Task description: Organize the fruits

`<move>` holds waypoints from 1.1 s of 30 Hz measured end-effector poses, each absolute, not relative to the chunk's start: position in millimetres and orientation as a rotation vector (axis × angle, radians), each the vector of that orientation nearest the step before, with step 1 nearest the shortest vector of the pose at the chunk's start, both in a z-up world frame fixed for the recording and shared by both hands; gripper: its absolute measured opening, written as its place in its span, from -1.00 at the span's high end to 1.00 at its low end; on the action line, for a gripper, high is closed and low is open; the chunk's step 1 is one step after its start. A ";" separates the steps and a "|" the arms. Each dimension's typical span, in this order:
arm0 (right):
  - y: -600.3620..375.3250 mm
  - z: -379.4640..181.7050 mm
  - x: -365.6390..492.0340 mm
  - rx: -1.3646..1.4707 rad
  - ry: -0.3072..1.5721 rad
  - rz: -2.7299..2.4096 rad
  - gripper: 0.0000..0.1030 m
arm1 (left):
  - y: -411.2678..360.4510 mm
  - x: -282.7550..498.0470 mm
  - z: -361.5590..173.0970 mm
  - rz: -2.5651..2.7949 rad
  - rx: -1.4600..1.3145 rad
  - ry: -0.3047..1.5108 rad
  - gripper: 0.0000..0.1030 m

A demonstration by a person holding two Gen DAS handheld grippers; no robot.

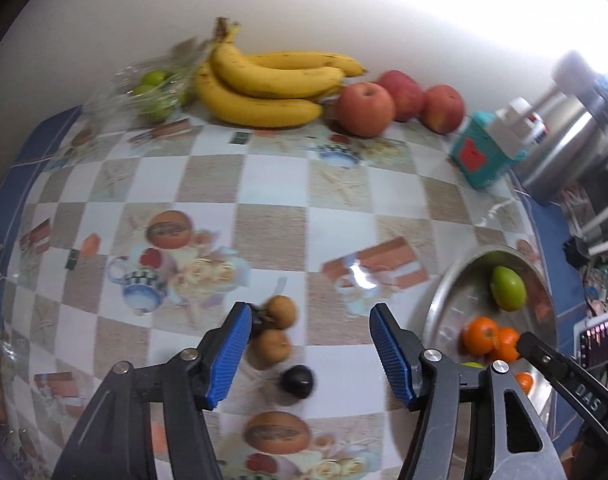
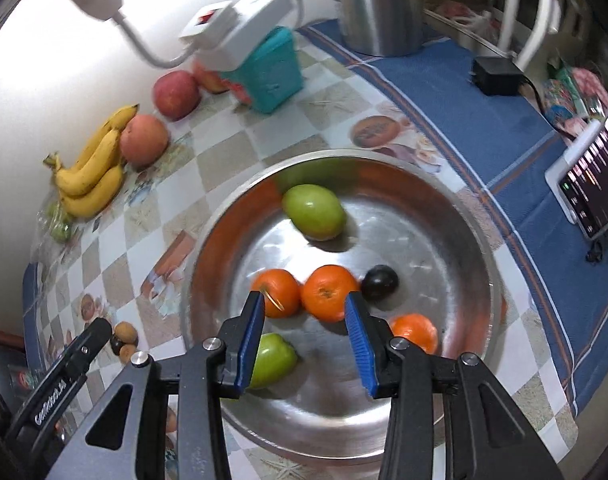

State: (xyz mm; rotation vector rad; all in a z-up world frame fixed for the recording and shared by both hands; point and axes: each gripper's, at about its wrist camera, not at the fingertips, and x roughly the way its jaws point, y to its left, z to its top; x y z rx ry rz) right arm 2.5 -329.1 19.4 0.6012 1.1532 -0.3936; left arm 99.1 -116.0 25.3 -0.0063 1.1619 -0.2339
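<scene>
While the right gripper (image 2: 304,312) hangs with fingers spread, empty, above the bowl (image 2: 470,240), which holds oranges (image 2: 330,292), green fruit and one plum, the left gripper (image 1: 308,328) spreads near the longans (image 1: 277,312). Bananas (image 1: 263,84) and apples (image 1: 366,108) remain ahead.

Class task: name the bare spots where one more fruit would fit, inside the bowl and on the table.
In the bowl: the right half, beyond the green fruit and plum. On the table: the checked stretch between the bananas and the left gripper. Crowded: the oranges and the back wall row.
</scene>
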 end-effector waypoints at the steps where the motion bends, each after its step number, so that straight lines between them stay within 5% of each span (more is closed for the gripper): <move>1: -326.4 20.9 3.2 0.594 1.153 -0.390 0.17 | -108.3 101.1 25.5 -0.213 -0.019 1.163 -0.29; 14: -297.3 31.5 15.3 0.530 1.151 -0.323 0.17 | -61.2 109.2 34.0 -0.101 -0.081 1.149 -0.45; 18: -290.4 32.0 18.3 0.489 1.144 -0.317 -0.38 | -58.2 109.3 33.4 -0.073 -0.067 1.154 -0.72; 21: -289.7 29.9 18.5 0.492 1.144 -0.306 -0.39 | -57.3 109.1 29.8 -0.047 -0.053 1.162 -0.94; 26: -290.1 27.3 18.5 0.479 1.149 -0.317 -0.59 | -57.3 108.8 23.8 -0.037 -0.062 1.180 -0.95; 33: -289.5 26.3 19.1 0.464 1.149 -0.321 -0.60 | -60.0 108.0 23.4 -0.044 -0.063 1.184 -0.99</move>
